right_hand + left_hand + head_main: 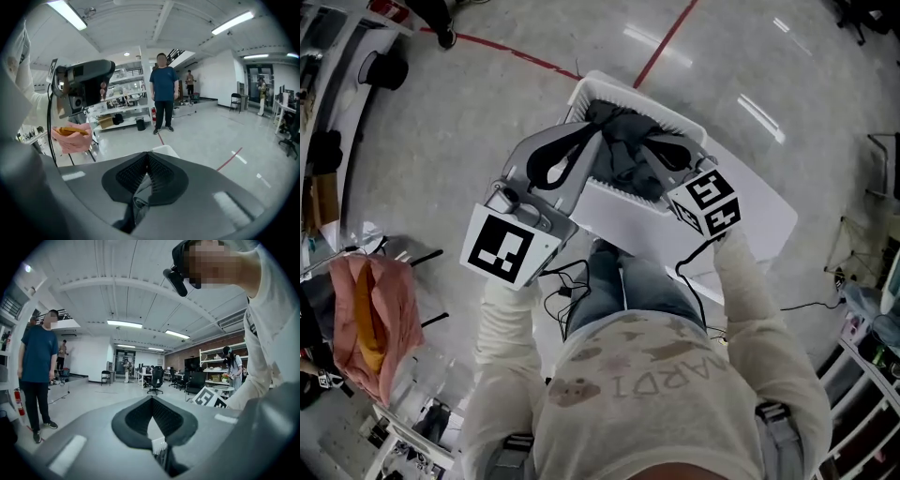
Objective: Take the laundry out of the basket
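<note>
My right gripper (146,157) has its jaws clamped on a fold of the dark grey garment (623,155). The cloth is pinched between the pads and hangs down beneath them. My left gripper (151,400) has its jaws together, tips touching. A pale ribbed piece shows through the gap lower down, possibly the basket's wall, though it is too blurred to be sure.

The white laundry basket (619,208) stands on the floor (469,122) straight ahead of my legs. The garment is bunched up in the middle of it and rises above the rim. My two grippers come in over it, one from the left and one from the right, tips close together. At the near left a pink cloth (380,314) hangs in a heap. A person in a blue shirt (164,86) stands far across the floor.
</note>
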`<action>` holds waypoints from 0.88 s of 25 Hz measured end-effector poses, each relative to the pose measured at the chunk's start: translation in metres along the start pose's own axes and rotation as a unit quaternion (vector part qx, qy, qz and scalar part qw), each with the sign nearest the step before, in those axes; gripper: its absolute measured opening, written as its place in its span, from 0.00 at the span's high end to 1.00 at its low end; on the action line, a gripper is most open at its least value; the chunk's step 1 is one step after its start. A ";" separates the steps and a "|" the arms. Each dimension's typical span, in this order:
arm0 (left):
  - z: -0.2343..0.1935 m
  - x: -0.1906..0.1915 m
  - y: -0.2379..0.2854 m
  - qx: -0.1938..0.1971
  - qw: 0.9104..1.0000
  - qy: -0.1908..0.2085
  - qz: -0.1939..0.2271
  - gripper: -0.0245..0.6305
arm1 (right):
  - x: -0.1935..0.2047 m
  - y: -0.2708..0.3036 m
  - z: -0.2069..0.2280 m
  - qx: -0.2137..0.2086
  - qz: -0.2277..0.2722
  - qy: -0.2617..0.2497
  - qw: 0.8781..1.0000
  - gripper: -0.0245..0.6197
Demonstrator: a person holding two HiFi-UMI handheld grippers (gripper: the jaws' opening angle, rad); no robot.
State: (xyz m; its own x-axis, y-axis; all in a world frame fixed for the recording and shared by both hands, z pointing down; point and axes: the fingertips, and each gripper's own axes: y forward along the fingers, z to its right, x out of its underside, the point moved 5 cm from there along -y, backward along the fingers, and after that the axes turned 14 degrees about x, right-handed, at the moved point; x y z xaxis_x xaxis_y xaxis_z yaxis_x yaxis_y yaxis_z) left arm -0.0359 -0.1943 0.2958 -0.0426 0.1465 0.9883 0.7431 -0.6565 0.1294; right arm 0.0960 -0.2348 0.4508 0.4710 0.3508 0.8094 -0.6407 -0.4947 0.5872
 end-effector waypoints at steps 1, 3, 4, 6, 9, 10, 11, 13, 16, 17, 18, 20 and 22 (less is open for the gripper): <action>-0.005 0.004 0.000 0.001 1.000 -0.005 0.000 0.96 | 0.005 0.010 -0.002 -0.006 -0.013 -0.004 1.000 0.92; -0.014 0.014 0.000 0.004 1.000 -0.013 -0.001 0.96 | 0.015 0.030 -0.005 -0.016 -0.037 -0.010 0.999 0.92; -0.018 0.019 0.001 0.006 1.000 -0.017 -0.001 0.96 | 0.021 0.039 -0.006 -0.021 -0.049 -0.013 0.998 0.92; -0.026 0.031 0.003 0.010 1.000 -0.025 -0.002 0.96 | 0.034 0.057 -0.009 -0.030 -0.074 -0.020 0.997 0.91; -0.039 0.054 0.006 0.018 0.999 -0.046 -0.008 0.96 | 0.056 0.082 -0.015 -0.050 -0.117 -0.033 0.991 0.88; -0.045 0.063 0.007 0.020 0.998 -0.053 -0.009 0.96 | 0.064 0.091 -0.018 -0.058 -0.130 -0.038 0.989 0.86; -0.051 0.072 0.007 0.023 0.998 -0.058 -0.009 0.96 | 0.070 0.101 -0.022 -0.064 -0.141 -0.044 0.987 0.82; -0.066 0.089 0.002 0.027 0.998 -0.063 -0.008 0.96 | 0.079 0.123 -0.034 -0.075 -0.157 -0.060 0.983 0.77; -0.088 0.108 -0.011 0.034 0.997 -0.069 -0.011 0.96 | 0.083 0.152 -0.058 -0.096 -0.180 -0.086 0.975 0.64; -0.094 0.113 -0.013 0.035 0.997 -0.072 -0.012 0.96 | 0.085 0.159 -0.065 -0.103 -0.187 -0.097 0.972 0.57; -0.097 0.118 -0.014 0.037 0.996 -0.075 -0.012 0.96 | 0.089 0.164 -0.069 -0.110 -0.193 -0.110 0.969 0.52; -0.099 0.126 -0.012 0.039 0.996 -0.081 -0.011 0.96 | 0.101 0.171 -0.075 -0.118 -0.202 -0.138 0.963 0.43; -0.100 0.134 -0.009 0.039 0.995 -0.087 -0.010 0.96 | 0.114 0.176 -0.078 -0.121 -0.208 -0.167 0.956 0.33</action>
State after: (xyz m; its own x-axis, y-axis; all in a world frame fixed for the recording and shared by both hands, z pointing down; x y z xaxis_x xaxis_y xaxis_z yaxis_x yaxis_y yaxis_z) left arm -0.1153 -0.2426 0.4349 0.0541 0.2897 0.9556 0.7929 -0.5942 0.1353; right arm -0.0103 -0.2193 0.6468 0.8568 0.1840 0.4818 -0.4586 -0.1555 0.8749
